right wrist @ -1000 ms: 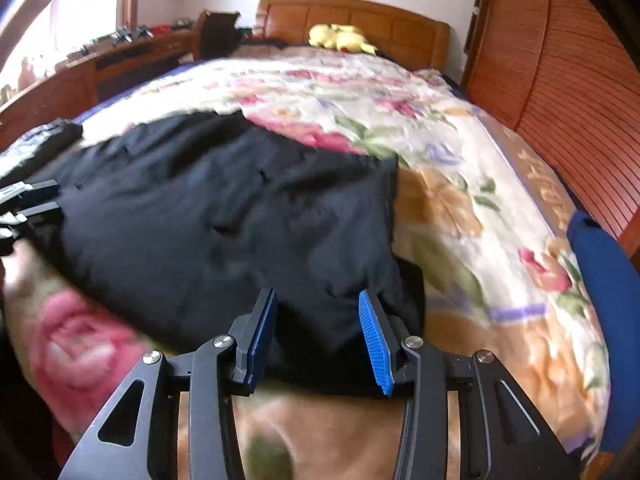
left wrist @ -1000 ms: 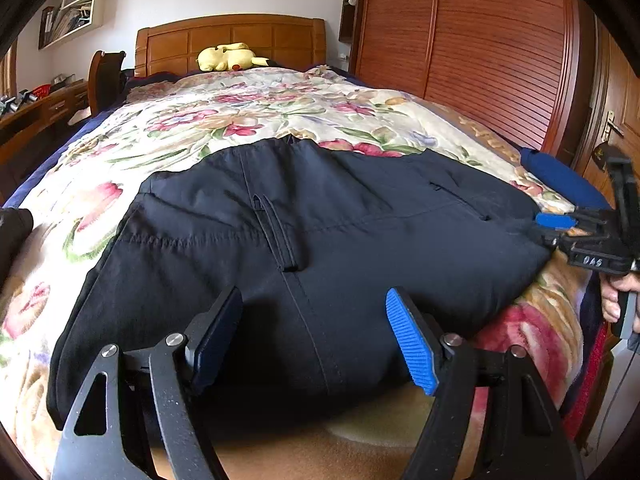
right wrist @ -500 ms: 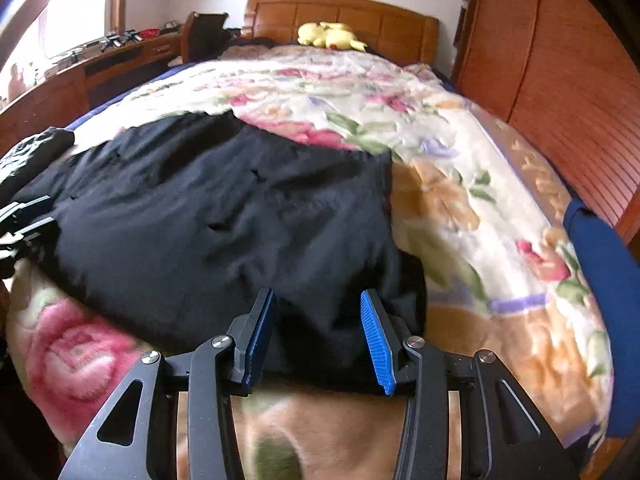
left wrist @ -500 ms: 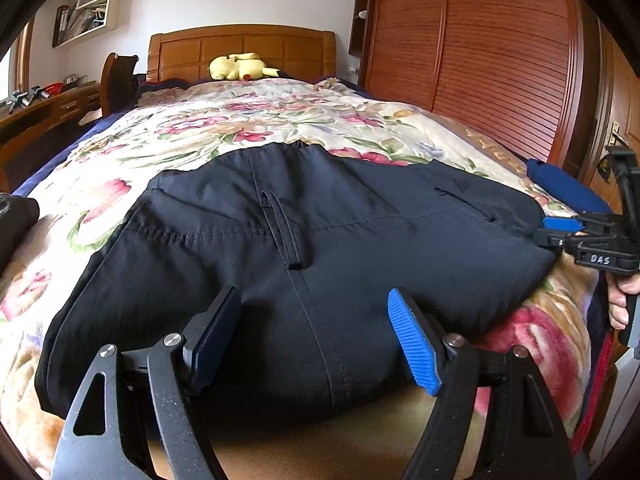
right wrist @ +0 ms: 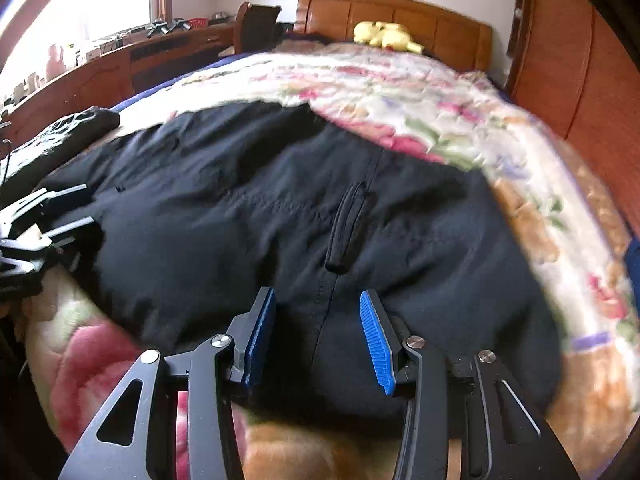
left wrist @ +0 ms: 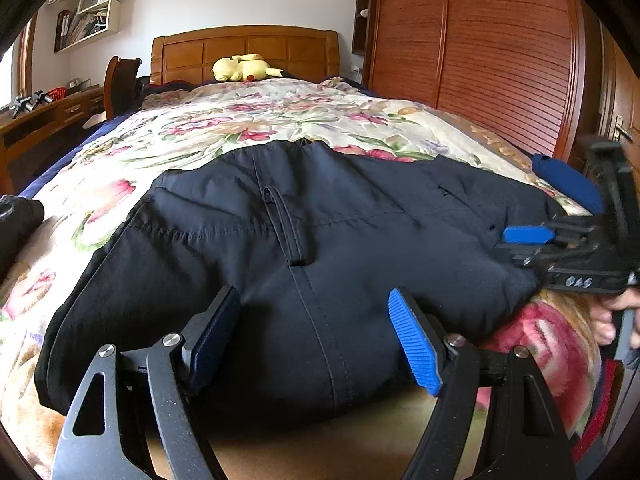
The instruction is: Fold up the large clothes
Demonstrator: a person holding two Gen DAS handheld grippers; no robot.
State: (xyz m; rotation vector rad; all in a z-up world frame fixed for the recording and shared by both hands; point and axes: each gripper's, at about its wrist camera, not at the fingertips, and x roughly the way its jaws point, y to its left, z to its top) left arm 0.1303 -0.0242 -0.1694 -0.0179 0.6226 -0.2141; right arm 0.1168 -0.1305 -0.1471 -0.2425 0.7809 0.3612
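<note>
A large black garment lies spread flat on the floral bedspread, with a hanging loop at its middle seam. My left gripper is open, its blue pads over the garment's near edge on either side of the seam. My right gripper is open too, over the garment near edge just below the loop. In the left wrist view the right gripper shows at the garment's right side. In the right wrist view the left gripper shows at the left edge.
A yellow plush toy lies by the wooden headboard. A wooden wardrobe runs along the right. A blue cushion sits at the bed's right edge. A dark bundle lies at the left, next to a desk.
My right gripper has swung left along the garment's near edge, from its right corner to the middle seam below the loop. My left gripper has lowered slightly. Both stayed open.
</note>
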